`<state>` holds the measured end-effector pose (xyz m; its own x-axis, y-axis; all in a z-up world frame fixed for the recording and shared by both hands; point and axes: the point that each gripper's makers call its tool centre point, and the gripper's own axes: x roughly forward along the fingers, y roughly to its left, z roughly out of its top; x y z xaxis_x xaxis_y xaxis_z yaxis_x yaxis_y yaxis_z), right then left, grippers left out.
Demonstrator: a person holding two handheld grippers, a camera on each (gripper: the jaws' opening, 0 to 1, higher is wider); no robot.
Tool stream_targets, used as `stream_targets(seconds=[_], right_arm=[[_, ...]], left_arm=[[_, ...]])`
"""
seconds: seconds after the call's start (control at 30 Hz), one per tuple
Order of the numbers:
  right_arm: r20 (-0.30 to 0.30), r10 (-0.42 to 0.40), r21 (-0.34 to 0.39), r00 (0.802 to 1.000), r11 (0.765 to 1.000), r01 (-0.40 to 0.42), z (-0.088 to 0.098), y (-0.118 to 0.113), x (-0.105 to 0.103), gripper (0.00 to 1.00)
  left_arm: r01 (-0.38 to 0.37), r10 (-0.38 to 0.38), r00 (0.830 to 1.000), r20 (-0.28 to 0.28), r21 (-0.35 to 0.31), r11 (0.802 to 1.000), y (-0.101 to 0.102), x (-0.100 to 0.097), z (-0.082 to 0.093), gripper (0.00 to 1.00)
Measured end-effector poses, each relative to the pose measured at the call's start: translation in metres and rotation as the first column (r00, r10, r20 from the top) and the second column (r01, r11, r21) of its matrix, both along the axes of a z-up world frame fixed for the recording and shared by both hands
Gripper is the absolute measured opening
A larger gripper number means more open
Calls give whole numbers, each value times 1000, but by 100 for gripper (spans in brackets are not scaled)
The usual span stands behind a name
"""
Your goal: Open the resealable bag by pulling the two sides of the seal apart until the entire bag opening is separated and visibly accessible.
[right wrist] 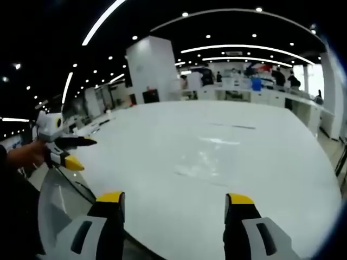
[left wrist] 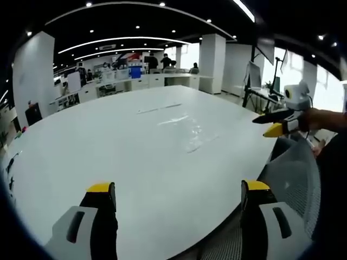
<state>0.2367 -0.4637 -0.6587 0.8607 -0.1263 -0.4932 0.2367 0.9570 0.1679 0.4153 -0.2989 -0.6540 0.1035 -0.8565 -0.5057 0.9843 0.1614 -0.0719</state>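
A clear resealable bag [left wrist: 188, 131] lies flat near the middle of the white table [left wrist: 108, 146], visible mostly as faint glints. My left gripper [left wrist: 178, 188] hovers over the near table edge, its yellow-tipped jaws wide apart with nothing between them and well short of the bag. In the left gripper view the right gripper [left wrist: 275, 124] enters from the right, held by a hand [left wrist: 324, 119] beyond the table edge. In the right gripper view the bag [right wrist: 205, 162] lies ahead on the table [right wrist: 271, 179]. My right gripper [right wrist: 174, 199] is open and empty, with the left gripper [right wrist: 70, 153] off to the left.
A grey mesh chair back [left wrist: 293, 179] stands at the near table edge between the grippers and also appears low at the left [right wrist: 54, 200]. Thin dark marks [left wrist: 158, 109] lie on the table farther out. Desks and people [left wrist: 165, 62] and a white pillar [right wrist: 154, 70] stand far behind.
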Motion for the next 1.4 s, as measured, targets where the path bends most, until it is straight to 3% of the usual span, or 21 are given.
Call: stream_targets(seconds=[0.9, 1.4], right_arm=[[-39, 82, -32, 996, 996, -84, -9, -9, 28, 71], [-87, 167, -83, 982, 981, -174, -16, -25, 57, 63]], left_arm=[[17, -17, 1000, -16, 20, 1000, -4, 0, -6, 93], [36, -35, 999, -27, 26, 999, -10, -1, -11, 92]])
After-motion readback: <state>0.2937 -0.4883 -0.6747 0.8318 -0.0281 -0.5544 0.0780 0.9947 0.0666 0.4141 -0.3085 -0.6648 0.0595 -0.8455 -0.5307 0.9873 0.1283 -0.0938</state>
